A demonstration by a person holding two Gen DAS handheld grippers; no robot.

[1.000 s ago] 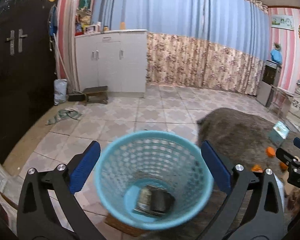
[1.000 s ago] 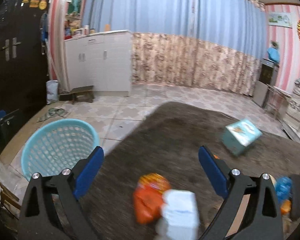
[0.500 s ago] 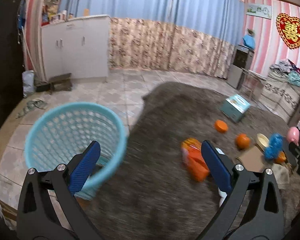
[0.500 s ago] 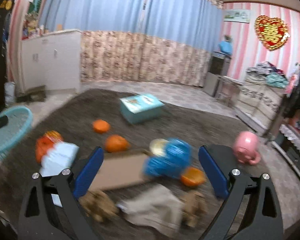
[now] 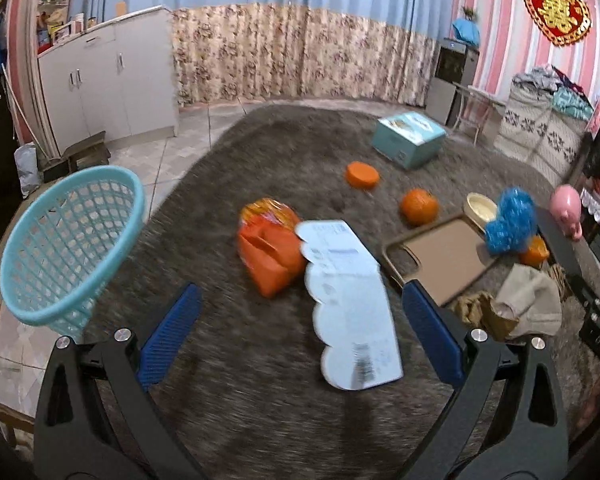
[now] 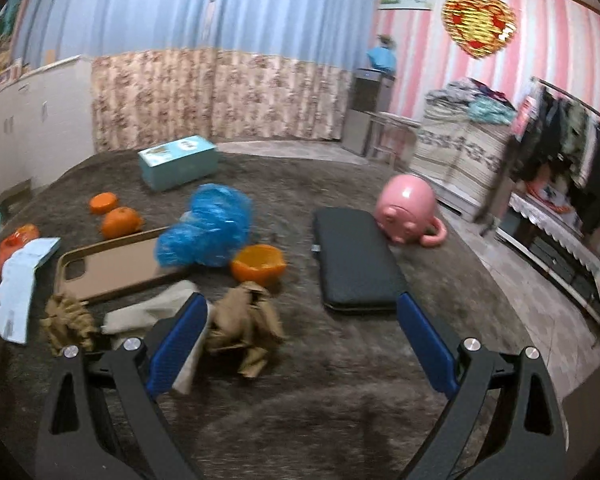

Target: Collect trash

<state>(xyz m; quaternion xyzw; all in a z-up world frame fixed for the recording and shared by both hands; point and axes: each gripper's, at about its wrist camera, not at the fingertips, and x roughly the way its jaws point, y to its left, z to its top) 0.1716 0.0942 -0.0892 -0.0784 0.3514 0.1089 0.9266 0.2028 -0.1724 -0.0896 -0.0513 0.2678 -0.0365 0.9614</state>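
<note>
A light blue mesh basket (image 5: 66,240) stands at the carpet's left edge. My left gripper (image 5: 300,334) is open above the carpet, with a pale blue wrapper (image 5: 350,304) and an orange snack bag (image 5: 270,246) lying between and beyond its fingers. My right gripper (image 6: 300,338) is open too, just short of crumpled brown paper (image 6: 244,322) and a beige cloth (image 6: 152,312). Further out lie a blue plastic bag (image 6: 208,232), an orange peel half (image 6: 258,264) and a second brown paper wad (image 6: 66,318).
On the dark carpet (image 5: 260,380) also lie a brown phone case (image 6: 116,266), a black flat pad (image 6: 354,258), a pink pig mug (image 6: 410,210), two oranges (image 6: 120,220) and a teal box (image 6: 178,162). White cabinets (image 5: 112,80) stand at the far left.
Both grippers have swung right, away from the basket. The basket slid from between the left fingers to the left edge, and the litter on the carpet has come into view.
</note>
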